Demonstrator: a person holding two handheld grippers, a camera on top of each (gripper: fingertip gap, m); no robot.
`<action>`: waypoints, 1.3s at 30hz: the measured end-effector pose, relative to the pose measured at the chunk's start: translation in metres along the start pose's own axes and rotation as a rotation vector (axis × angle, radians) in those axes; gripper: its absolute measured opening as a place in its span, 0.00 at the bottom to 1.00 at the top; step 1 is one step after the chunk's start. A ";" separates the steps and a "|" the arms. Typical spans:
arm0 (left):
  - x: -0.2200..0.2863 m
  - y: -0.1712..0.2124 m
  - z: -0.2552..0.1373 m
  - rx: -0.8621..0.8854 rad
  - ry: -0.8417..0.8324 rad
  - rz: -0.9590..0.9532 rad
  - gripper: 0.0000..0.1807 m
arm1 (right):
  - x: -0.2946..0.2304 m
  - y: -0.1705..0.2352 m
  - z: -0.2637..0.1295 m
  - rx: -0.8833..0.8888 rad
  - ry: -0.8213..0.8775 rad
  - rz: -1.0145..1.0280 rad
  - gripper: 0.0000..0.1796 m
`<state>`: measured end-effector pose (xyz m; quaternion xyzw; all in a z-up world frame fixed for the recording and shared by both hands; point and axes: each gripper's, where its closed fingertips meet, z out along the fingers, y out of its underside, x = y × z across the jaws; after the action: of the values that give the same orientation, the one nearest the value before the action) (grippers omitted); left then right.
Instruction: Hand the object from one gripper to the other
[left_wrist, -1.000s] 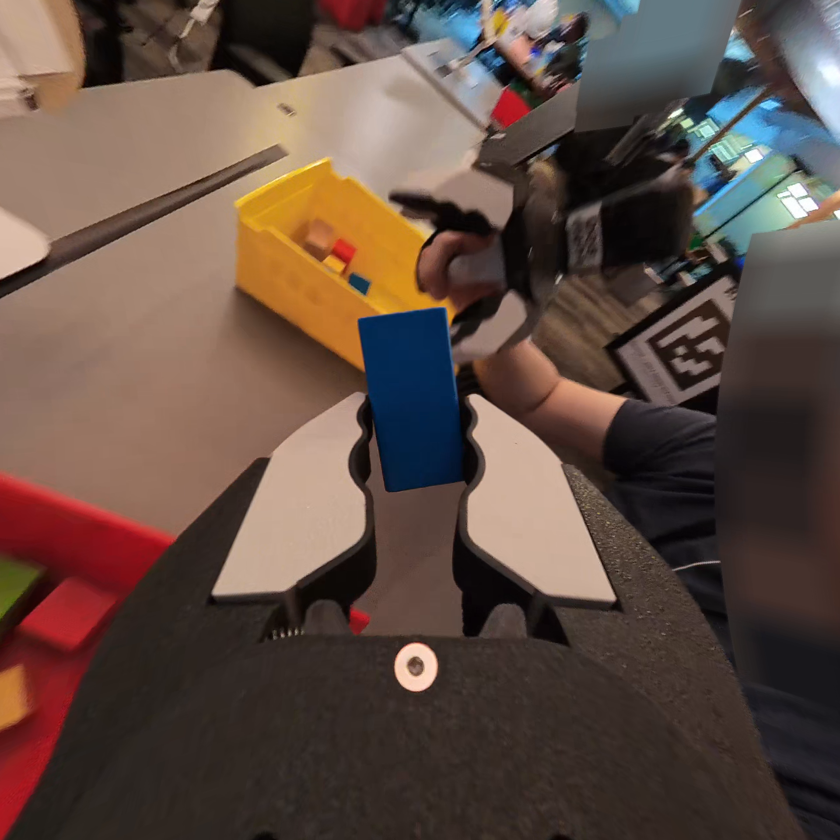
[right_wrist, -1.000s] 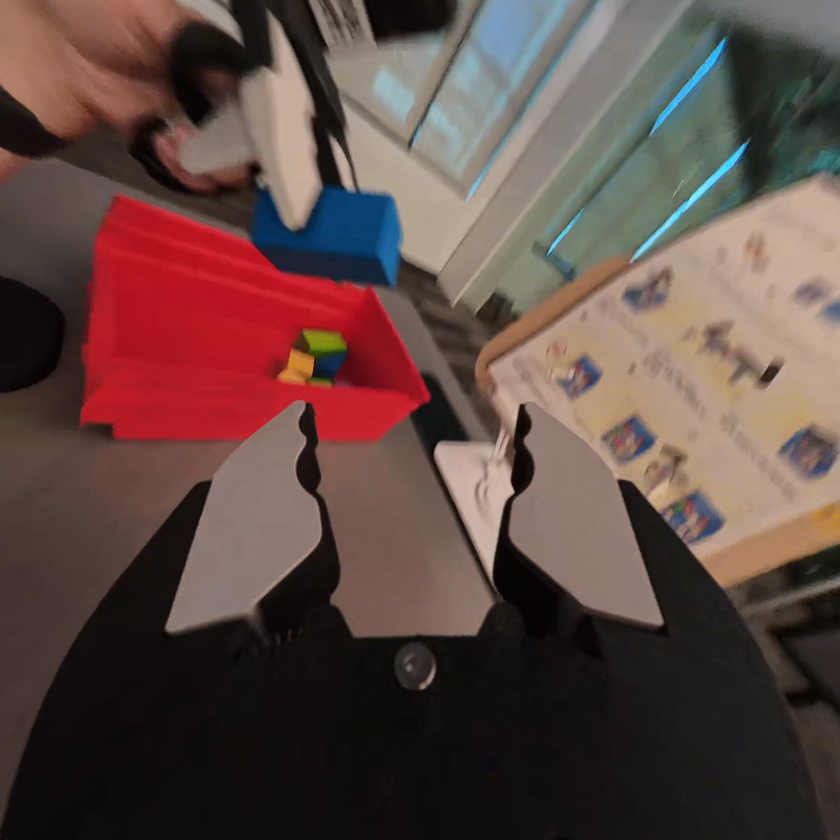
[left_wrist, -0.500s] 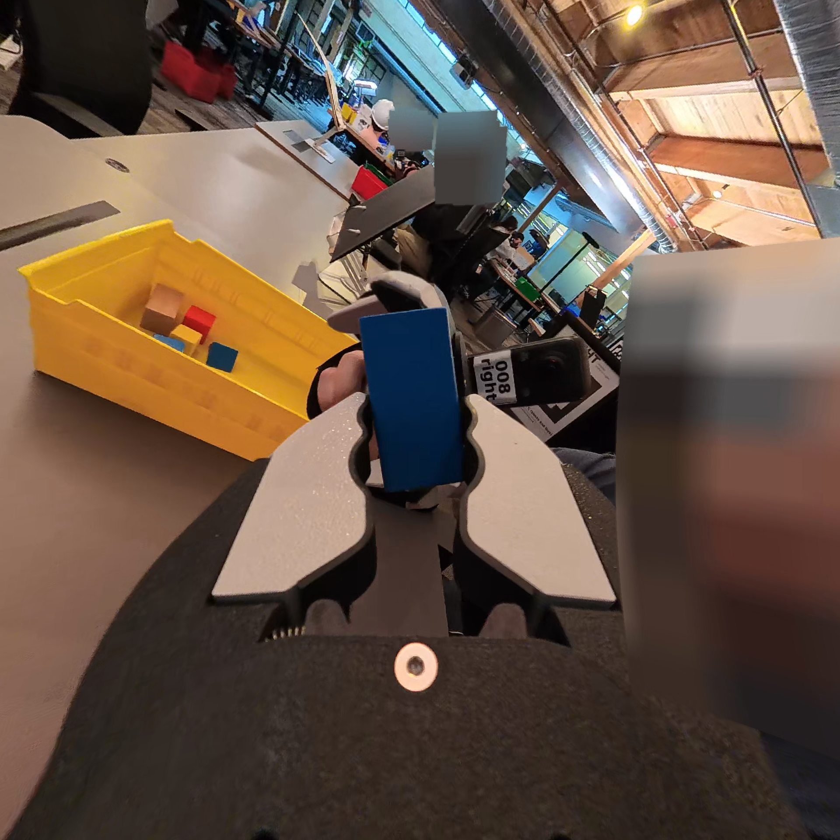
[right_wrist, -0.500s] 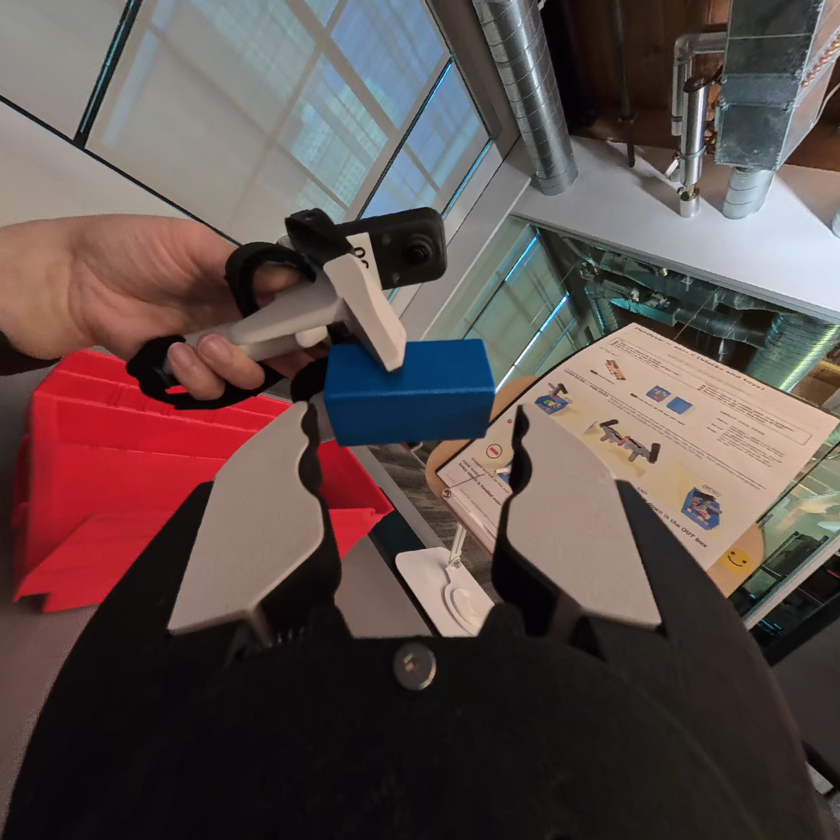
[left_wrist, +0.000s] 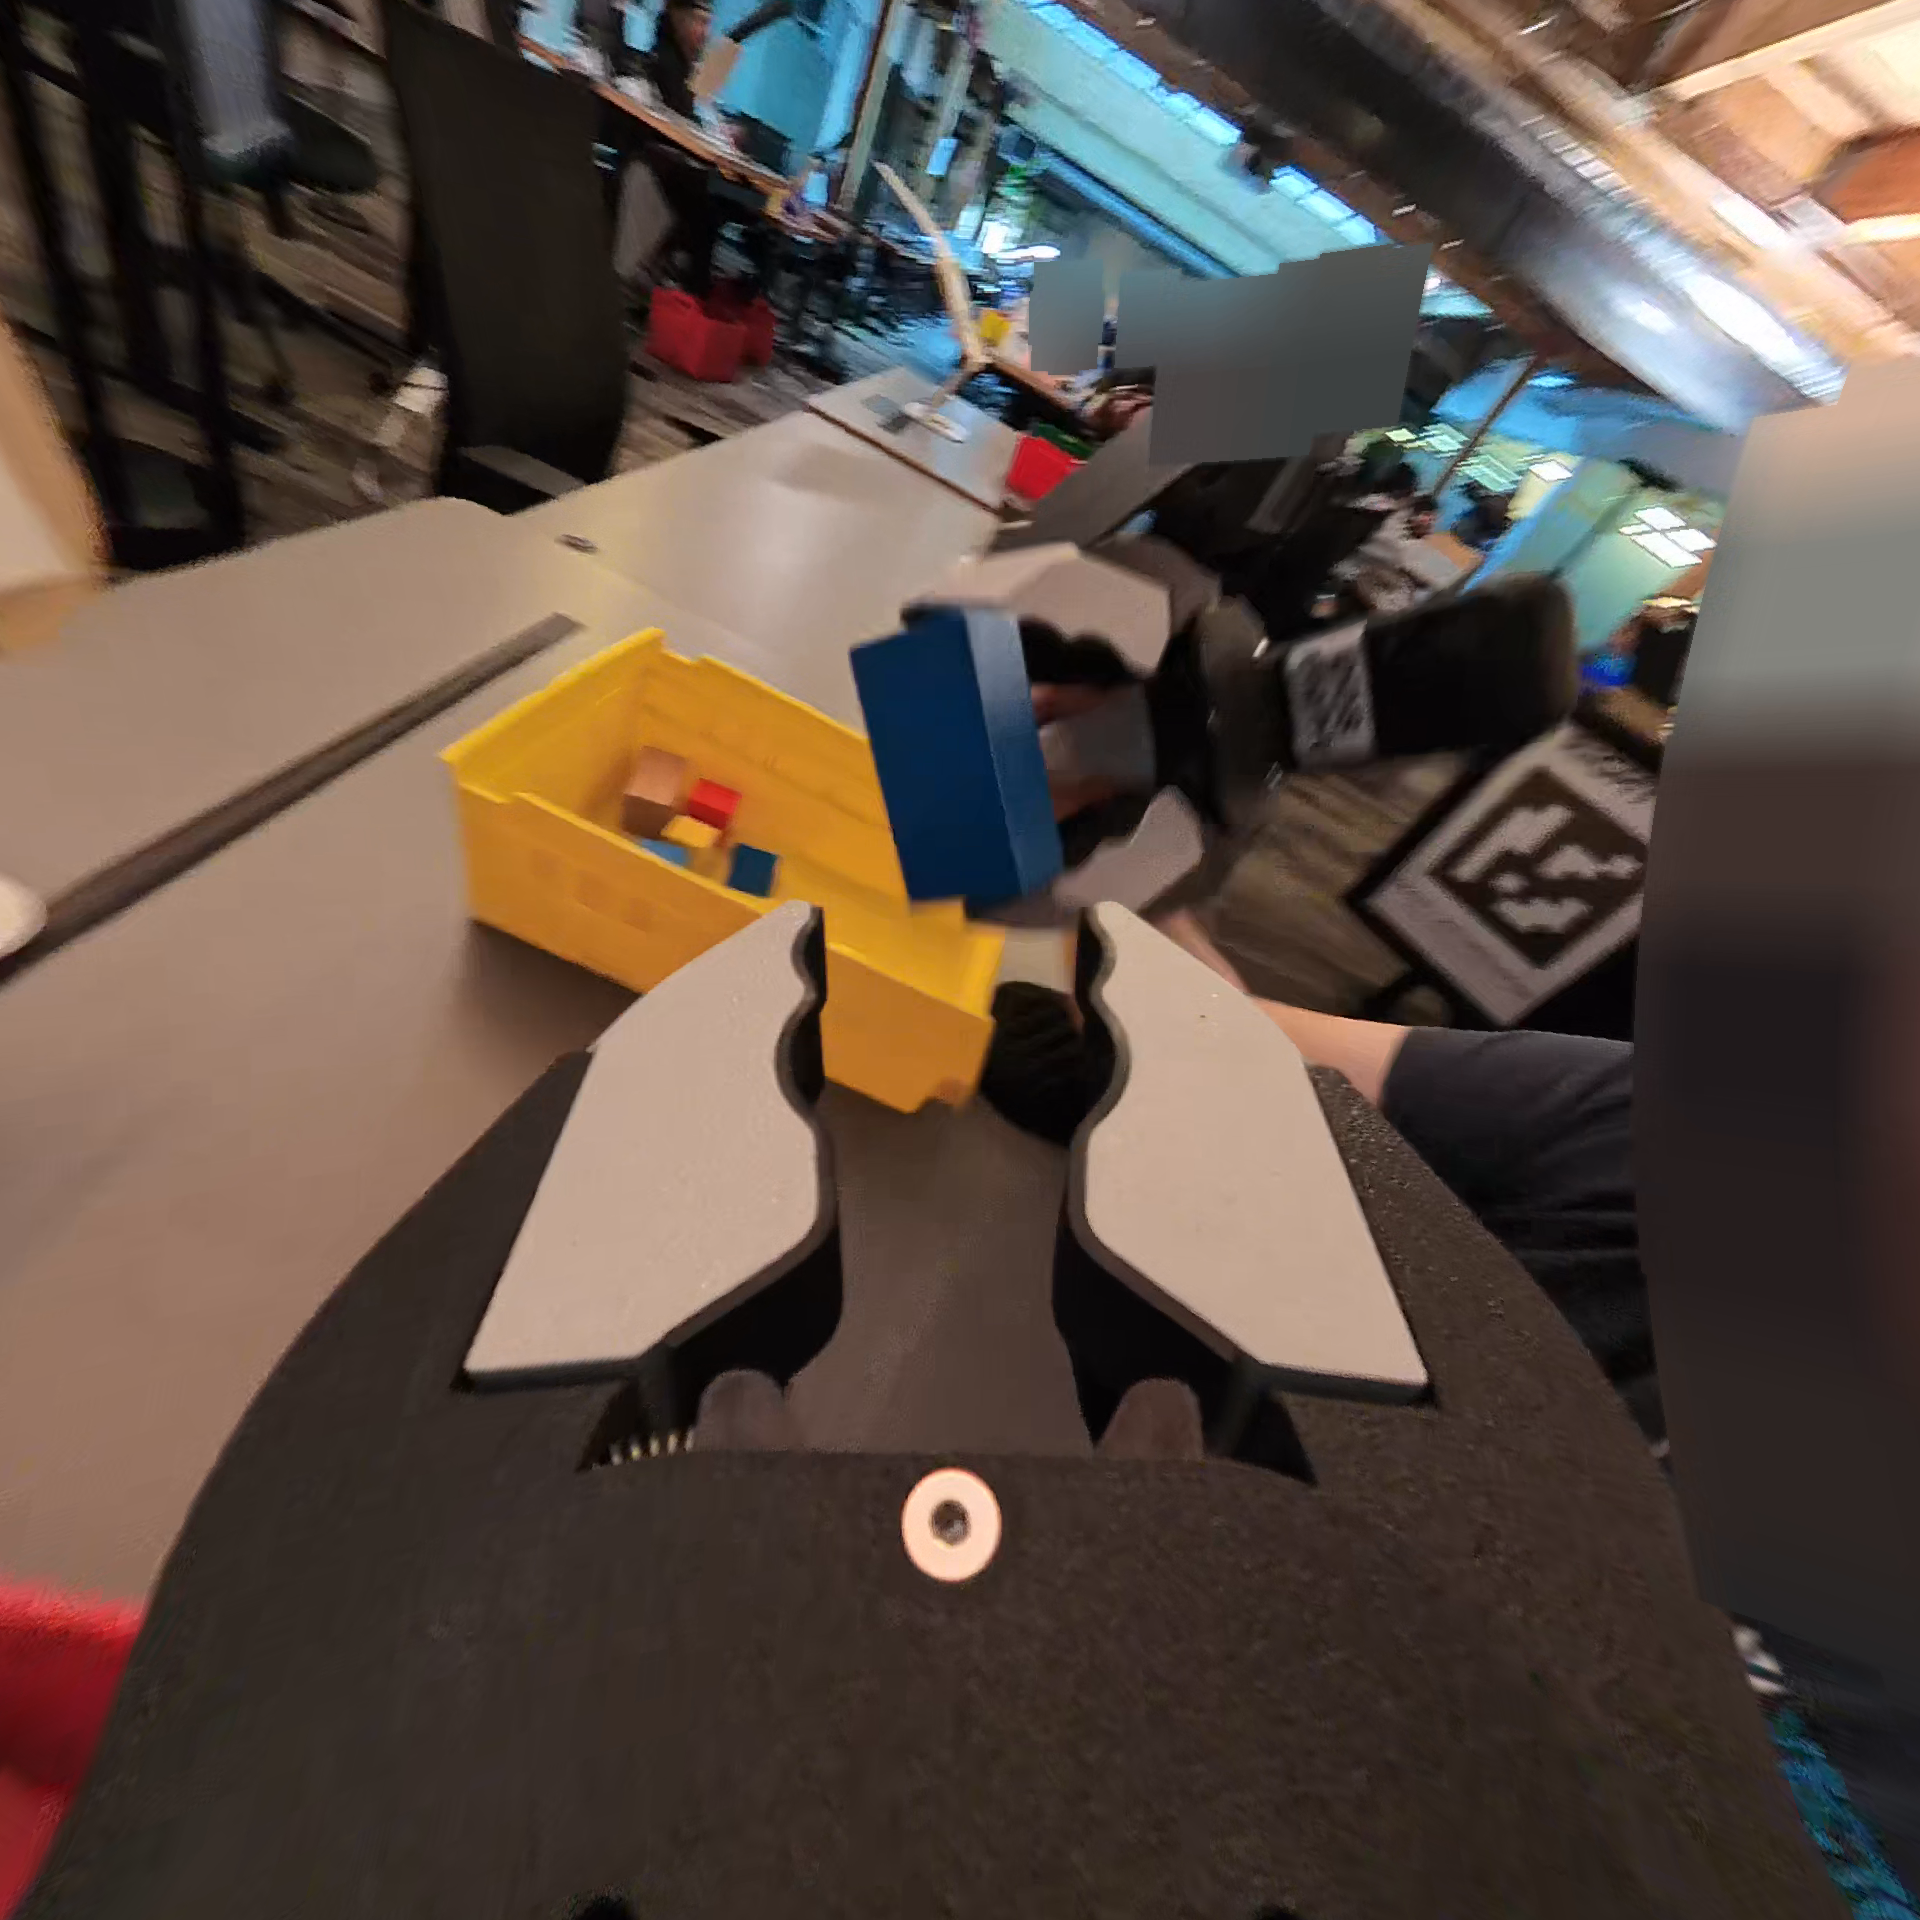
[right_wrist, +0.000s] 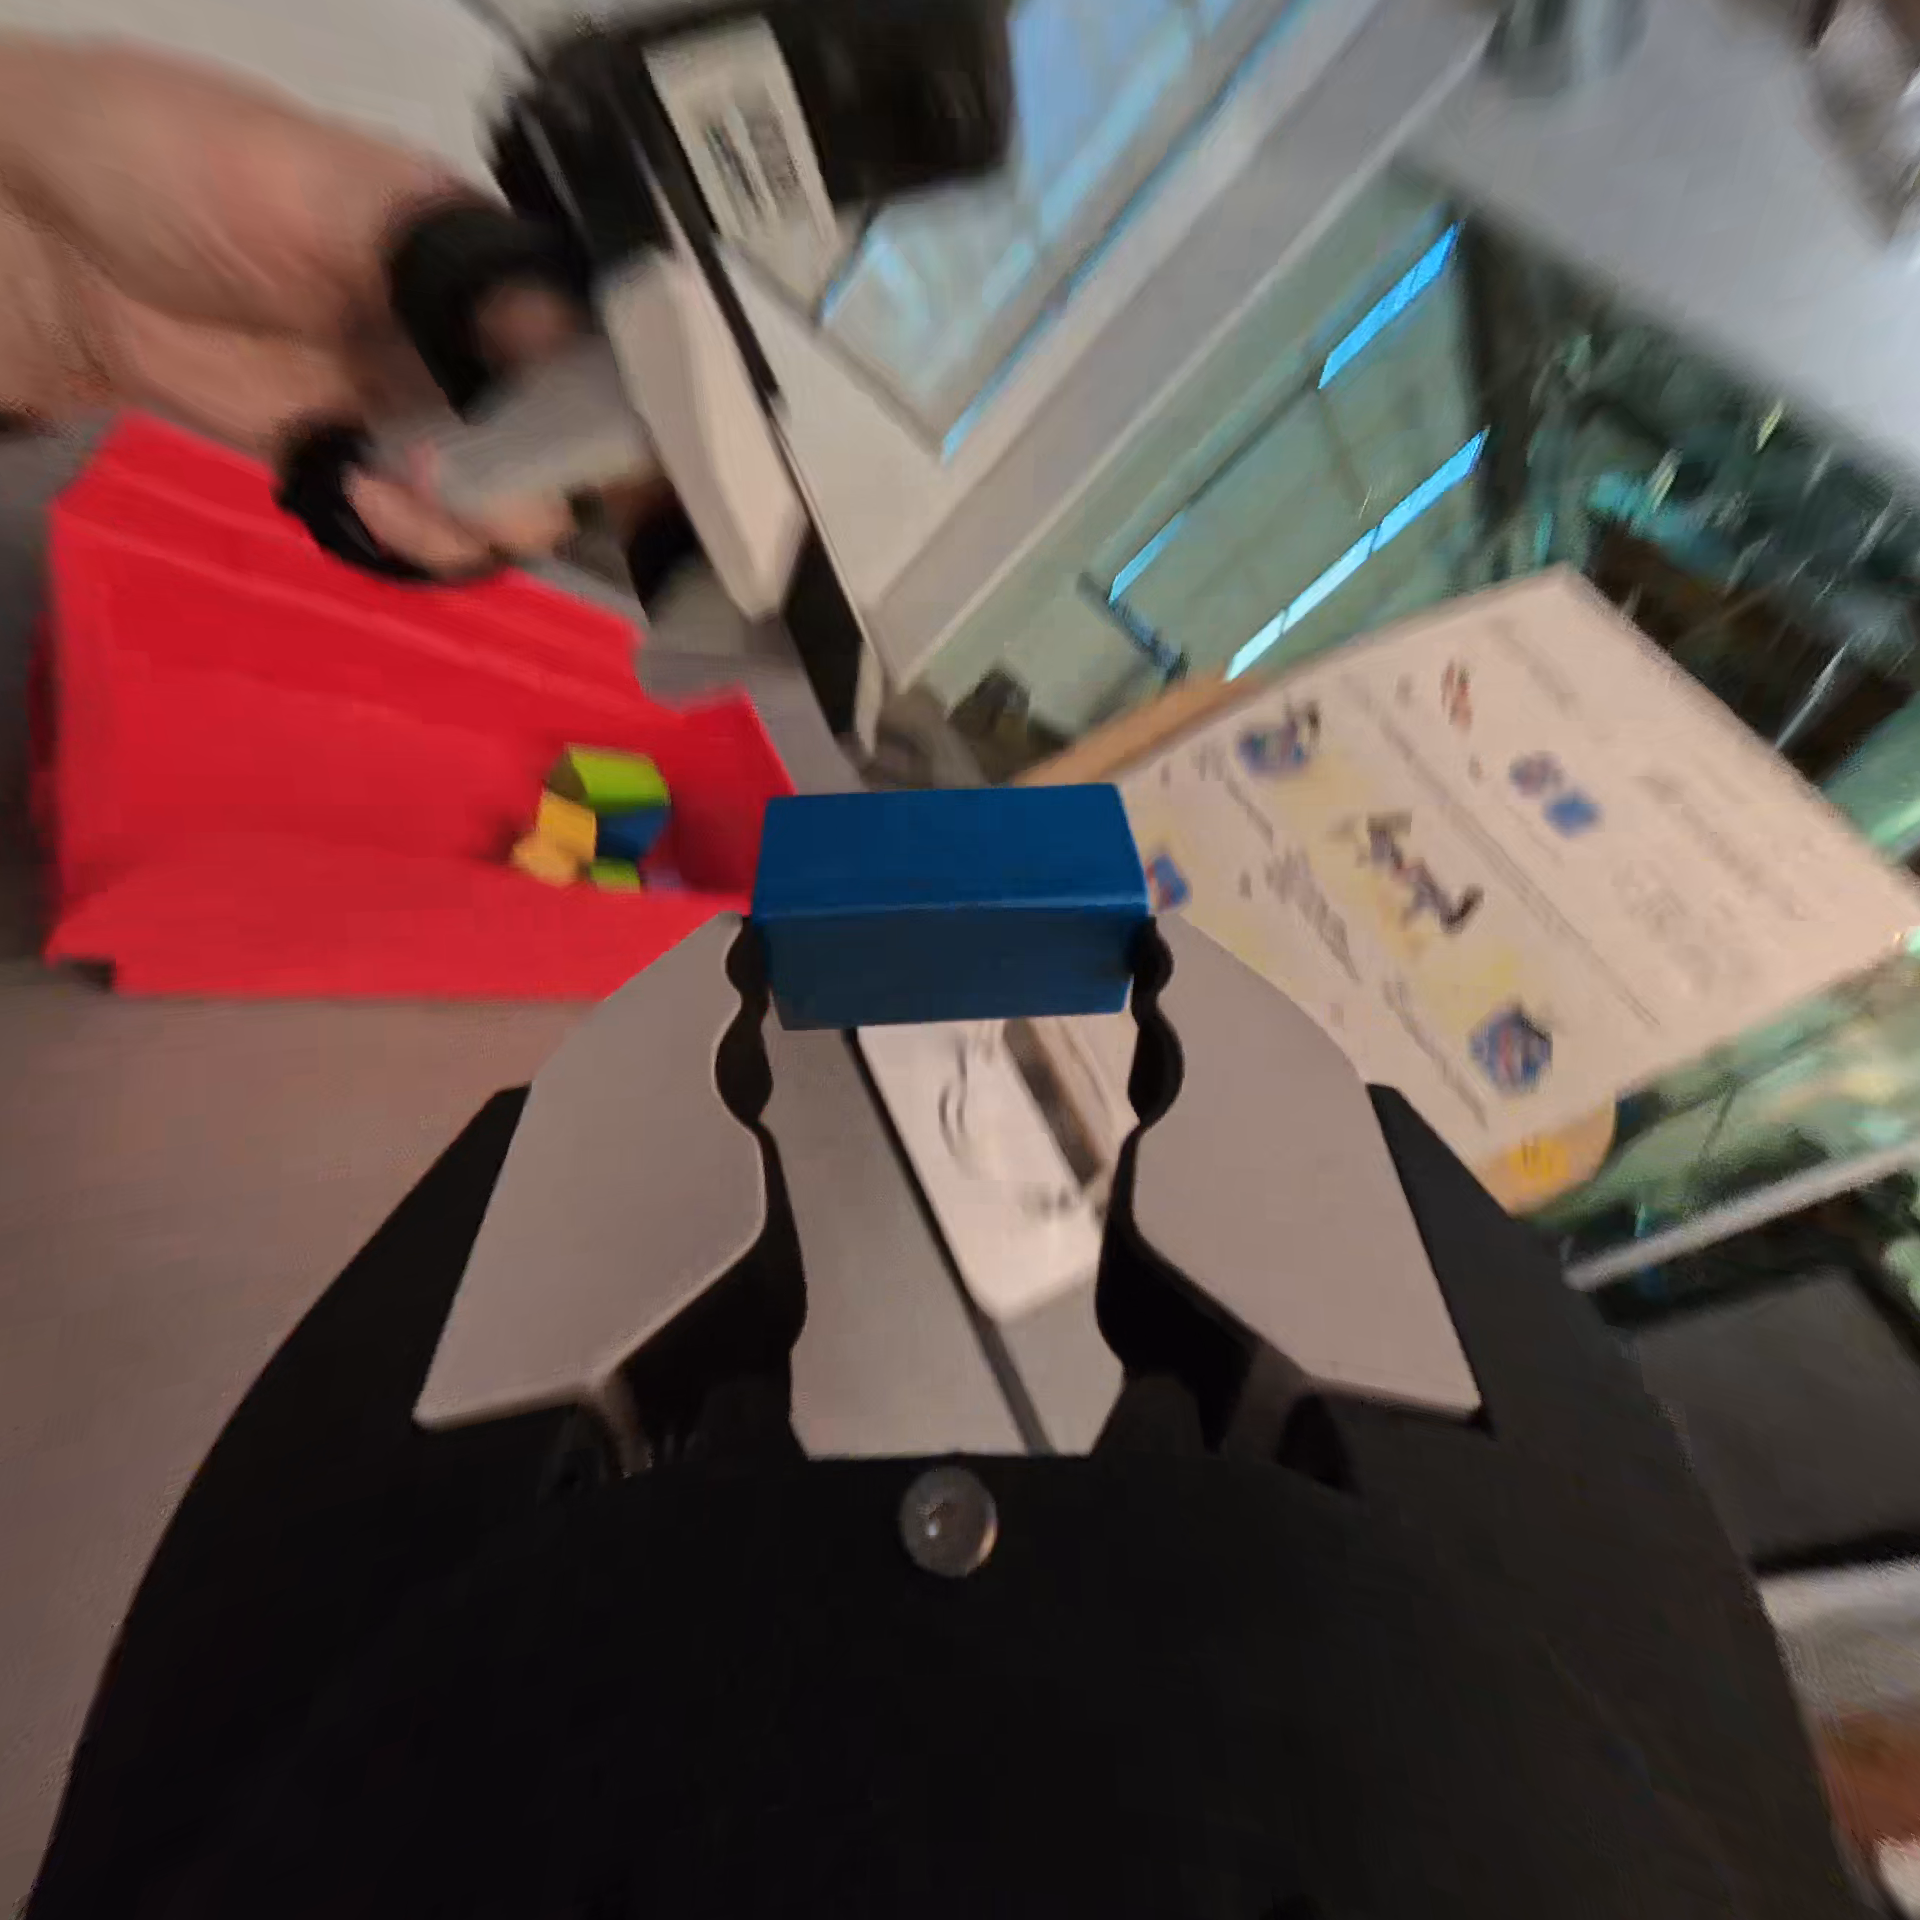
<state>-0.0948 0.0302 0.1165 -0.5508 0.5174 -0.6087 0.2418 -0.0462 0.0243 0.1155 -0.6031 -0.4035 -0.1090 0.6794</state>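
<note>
Two grippers are seen over a grey table (left_wrist: 260, 1039), and only one of them carries anything. The blue block (right_wrist: 943, 899) is clamped between the tips of the right gripper (right_wrist: 943, 935), lying crosswise, with one fingertip pressed on each short end. In the left wrist view the same block (left_wrist: 951, 769) is seen held in the air, tilted, above the near end of a yellow bin (left_wrist: 717, 914), with the right gripper (left_wrist: 1101, 727) behind it and a hand partly hidden by both.

The left gripper (left_wrist: 948, 935) is spread apart and nothing is held in it; table and the bin corner show through the gap between its fingers. It is pictured short of the block and apart from it. In the right wrist view the left gripper (right_wrist: 665, 436) is seen farther off, blurred, gripped by a hand (right_wrist: 187, 270) above a red bin (right_wrist: 312, 748).

Several small blocks lie inside the yellow bin: a tan one (left_wrist: 655, 788), a red one (left_wrist: 714, 801), a yellow one (left_wrist: 691, 831) and a blue one (left_wrist: 752, 869), bunched near the middle. In the red bin a small heap of green, yellow and blue pieces (right_wrist: 597, 821) is seen against its far wall; their exact count cannot be told through the blur.

To the right of the block in the right wrist view a printed sheet (right_wrist: 1507, 862) is propped on a board. In the left wrist view a black-and-white marker panel (left_wrist: 1507, 873) is seen beyond the table edge, and a dark sleeve (left_wrist: 1507, 1132) enters from the right.
</note>
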 end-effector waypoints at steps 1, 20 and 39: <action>-0.006 -0.002 -0.007 0.001 -0.061 0.029 0.25 | 0.014 0.017 -0.009 -0.092 -0.023 0.063 0.38; -0.012 -0.018 -0.045 0.066 -0.310 0.204 0.13 | -0.044 0.299 -0.116 -1.454 -0.286 0.905 0.38; -0.010 -0.021 -0.051 0.095 -0.255 0.203 0.20 | -0.043 0.324 -0.103 -1.501 -0.173 0.958 0.37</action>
<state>-0.1335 0.0642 0.1382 -0.5563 0.5060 -0.5301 0.3917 0.1743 -0.0028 -0.1455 -0.9988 0.0195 -0.0032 0.0457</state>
